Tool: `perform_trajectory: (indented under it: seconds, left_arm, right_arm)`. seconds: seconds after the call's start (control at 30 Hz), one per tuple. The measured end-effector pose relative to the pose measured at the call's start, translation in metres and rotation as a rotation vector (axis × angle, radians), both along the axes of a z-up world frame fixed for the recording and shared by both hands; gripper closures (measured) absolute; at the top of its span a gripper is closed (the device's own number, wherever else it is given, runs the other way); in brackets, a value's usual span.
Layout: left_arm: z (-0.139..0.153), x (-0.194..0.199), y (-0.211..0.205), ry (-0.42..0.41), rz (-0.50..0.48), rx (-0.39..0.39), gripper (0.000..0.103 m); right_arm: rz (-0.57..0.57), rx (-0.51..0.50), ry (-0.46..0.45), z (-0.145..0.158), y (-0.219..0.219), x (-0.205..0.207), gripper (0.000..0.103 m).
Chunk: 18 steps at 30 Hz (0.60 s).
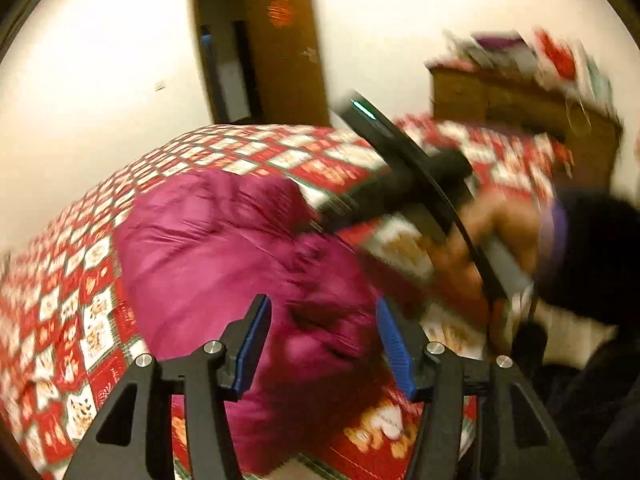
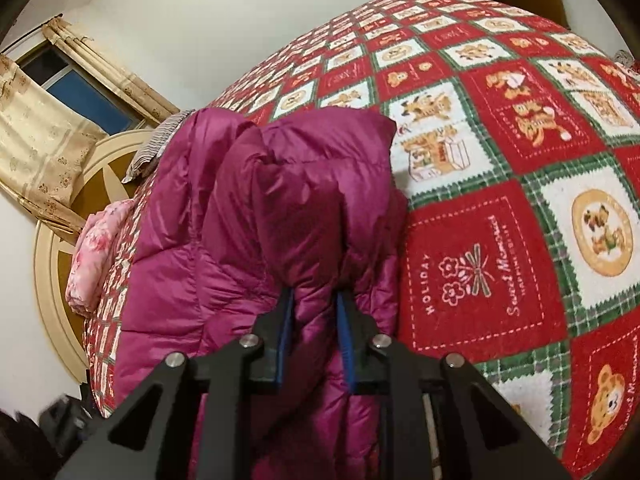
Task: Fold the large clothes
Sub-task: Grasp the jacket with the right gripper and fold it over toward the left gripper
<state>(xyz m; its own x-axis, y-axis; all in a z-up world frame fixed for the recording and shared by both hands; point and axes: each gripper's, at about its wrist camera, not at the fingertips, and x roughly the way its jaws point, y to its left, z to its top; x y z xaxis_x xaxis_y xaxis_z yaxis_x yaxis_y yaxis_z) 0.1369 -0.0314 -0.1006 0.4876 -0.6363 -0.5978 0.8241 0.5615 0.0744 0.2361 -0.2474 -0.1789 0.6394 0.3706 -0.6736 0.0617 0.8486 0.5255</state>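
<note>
Across one bed (image 2: 500, 168) I see a single red, white and green patchwork quilt, and on it one magenta puffer jacket (image 2: 224, 240), bunched near the bed's edge. Beyond it I count one open brown door (image 1: 288, 48) and one wooden dresser (image 1: 520, 108). My right gripper (image 2: 314, 300) has its fingers pinching a fold of the jacket. My left gripper (image 1: 320, 312) hangs above the jacket with fingers spread, gripping nothing.

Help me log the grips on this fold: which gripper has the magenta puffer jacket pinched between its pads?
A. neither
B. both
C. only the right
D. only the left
C: the right gripper pinches a fold of the jacket, while the left gripper stands open above it.
</note>
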Motion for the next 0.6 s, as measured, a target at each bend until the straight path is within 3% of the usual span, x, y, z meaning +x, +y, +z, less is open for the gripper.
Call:
perform_trajectory:
  seconds: [0.1,0.27,0.43,0.6]
  left_arm:
    - [0.023,0.053,0.011,0.058,0.16,-0.125,0.043]
    - [0.017,0.15,-0.01,0.167,0.413,-0.19,0.042]
    - [-0.03,0.177,-0.038,0.229,0.496,-0.093,0.042]
    - [-0.047,0.152,-0.043,0.174,0.548,-0.071,0.039]
  right_arm:
    - [0.016,-0.031,-0.007,0.0,0.004,-0.003,0.08]
    - [0.014,-0.014,-0.006,-0.002,0.001,-0.005,0.082]
    - [0.02,-0.011,-0.007,-0.004,0.002,-0.003,0.082]
    - [0.038,0.036,-0.004,-0.014,-0.011,0.001,0.084]
